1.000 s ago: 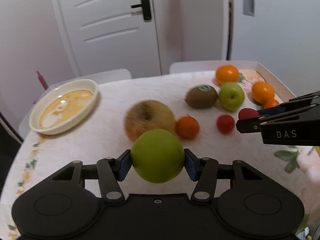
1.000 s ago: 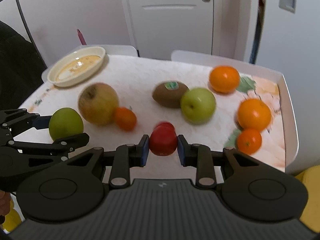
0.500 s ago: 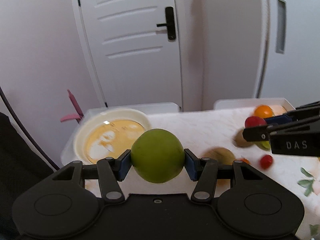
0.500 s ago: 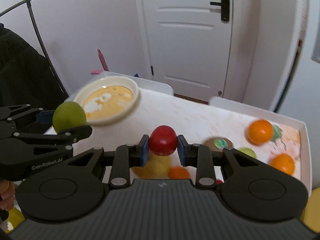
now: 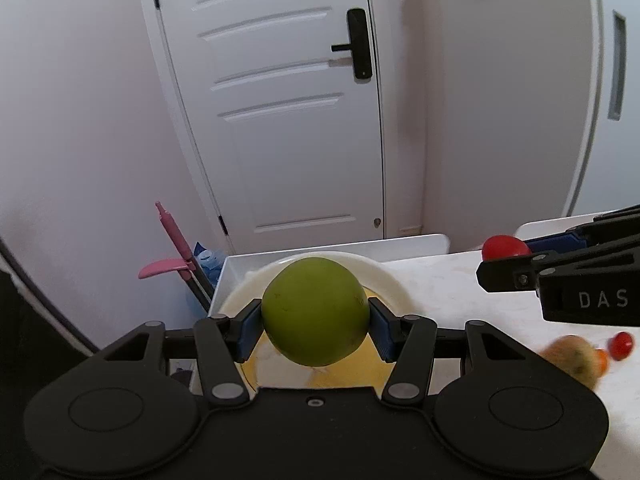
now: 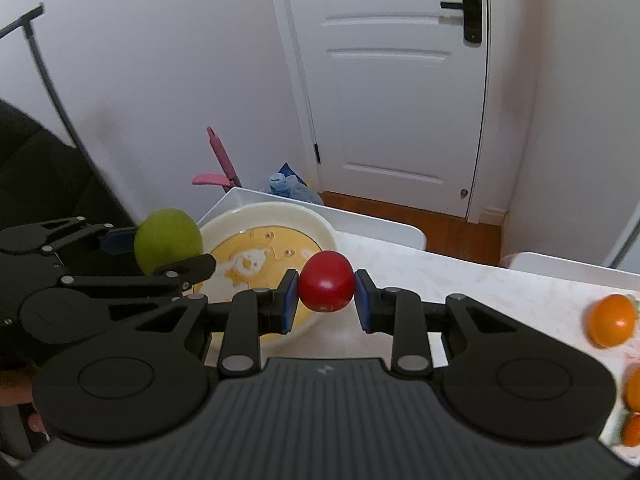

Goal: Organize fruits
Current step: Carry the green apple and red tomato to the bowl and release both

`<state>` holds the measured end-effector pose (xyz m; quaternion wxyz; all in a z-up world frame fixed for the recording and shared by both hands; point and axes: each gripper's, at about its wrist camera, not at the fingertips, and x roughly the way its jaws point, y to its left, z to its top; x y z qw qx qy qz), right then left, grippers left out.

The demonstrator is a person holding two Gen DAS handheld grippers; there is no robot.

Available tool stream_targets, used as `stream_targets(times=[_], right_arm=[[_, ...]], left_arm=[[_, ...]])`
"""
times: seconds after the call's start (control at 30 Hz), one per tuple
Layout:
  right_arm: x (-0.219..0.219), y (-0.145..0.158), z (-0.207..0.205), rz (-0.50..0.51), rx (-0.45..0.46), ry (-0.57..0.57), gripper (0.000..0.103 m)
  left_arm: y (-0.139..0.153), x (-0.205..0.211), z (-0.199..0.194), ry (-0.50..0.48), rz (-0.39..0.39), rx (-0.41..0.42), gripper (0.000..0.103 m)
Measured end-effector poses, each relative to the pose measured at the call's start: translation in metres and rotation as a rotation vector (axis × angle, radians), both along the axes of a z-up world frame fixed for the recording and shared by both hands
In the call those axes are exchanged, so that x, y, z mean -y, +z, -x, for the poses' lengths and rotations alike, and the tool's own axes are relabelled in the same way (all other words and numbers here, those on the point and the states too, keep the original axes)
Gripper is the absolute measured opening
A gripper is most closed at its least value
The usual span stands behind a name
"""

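Carrying two fruits at once, mid-task: left hand-held gripper is clamped on a green apple, right hand-held gripper is clamped on a small red fruit, prob. a tomato, can't tell for sure. Both are held in the air over/near the cream bowl at the table's far left corner. The apple sits roughly above the bowl's middle in the left wrist view; the red fruit hangs by the bowl's right rim in the right wrist view.

Progress, as a judgement: early-to-mid. Nothing looks placed yet, the visible part of the bowl shows only its yellow printed base w/ no fruit in it. Left on the table: an orange plus more orange fruit at the right edge, a brownish apple (blurred), a tiny red one next to it. So 2 fruits about to go in, several to fetch.

Orientation: apple is near-round, no clear long axis; stem end not visible, so can't tell which way it points. Red fruit is slightly wider than tall, long axis running pad to pad, w/ what looks like a pale mark on its underside.
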<state>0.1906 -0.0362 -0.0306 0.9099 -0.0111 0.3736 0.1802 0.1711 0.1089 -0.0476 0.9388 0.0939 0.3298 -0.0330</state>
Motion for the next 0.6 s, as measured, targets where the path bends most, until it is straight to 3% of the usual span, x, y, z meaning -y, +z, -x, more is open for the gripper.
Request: stream_targets(times=[0.3, 0.6], right_arm=[[-0.035, -0.031, -0.053, 0.029, -0.050, -0.020, 0.044], [-0.043, -0.053, -0.087, 0.052, -0.096, -0.039, 0.044]], left_arm=[[-0.042, -0.028, -0.060, -0.040, -0.024, -0.062, 0.059], [-0.077, -0.038, -0.103, -0.068, -0.026, -0.118, 0.059]])
